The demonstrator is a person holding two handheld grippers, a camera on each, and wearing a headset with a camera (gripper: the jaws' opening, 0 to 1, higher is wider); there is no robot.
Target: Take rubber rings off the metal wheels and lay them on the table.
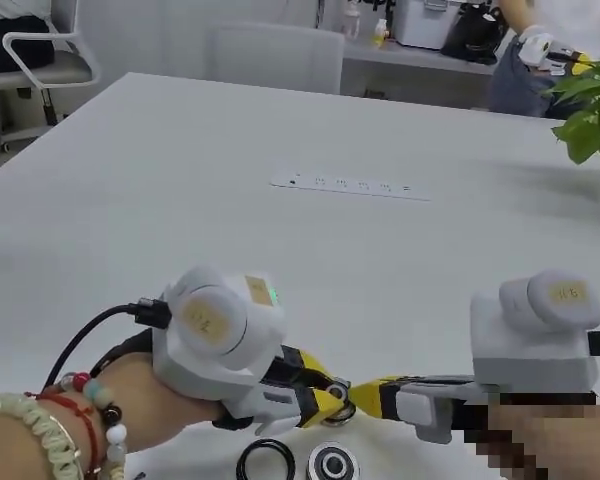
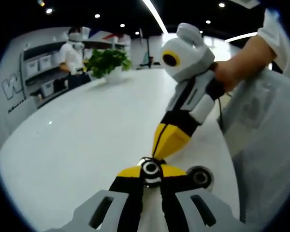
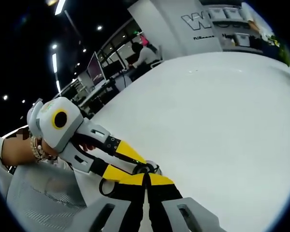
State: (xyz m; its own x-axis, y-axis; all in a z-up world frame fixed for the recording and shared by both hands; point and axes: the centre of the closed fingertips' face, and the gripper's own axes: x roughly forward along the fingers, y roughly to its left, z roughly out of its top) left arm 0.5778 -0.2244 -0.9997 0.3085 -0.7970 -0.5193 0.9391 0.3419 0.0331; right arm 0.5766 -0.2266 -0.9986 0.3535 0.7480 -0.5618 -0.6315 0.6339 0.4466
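Your left gripper [image 1: 340, 400], at the near edge of the white table [image 1: 280, 250], is clamped on a small round metal wheel [image 2: 150, 170], with one jaw on each side of it. Your right gripper [image 3: 145, 178] comes in from the right with its jaws drawn together and its tips touching the wheel's rim. These views do not show whether any rubber is pinched between them. The step in hand appears to be peeling the rubber off the held wheel. Before pulling, confirm that the right tips grip rubber alone and not the metal rim. Hold the left clamp firm so the wheel cannot spin or slip. Then draw the right gripper away along the wheel's axis, rolling the rubber over the rim rather than jerking it. A loose black rubber ring [image 1: 265, 462] lies on the table on the near side of the grippers, with a second metal wheel [image 1: 332, 465] just to its right. Lay the freed ring flat beside the loose one and apart from that wheel, so that nothing rolls off the near edge
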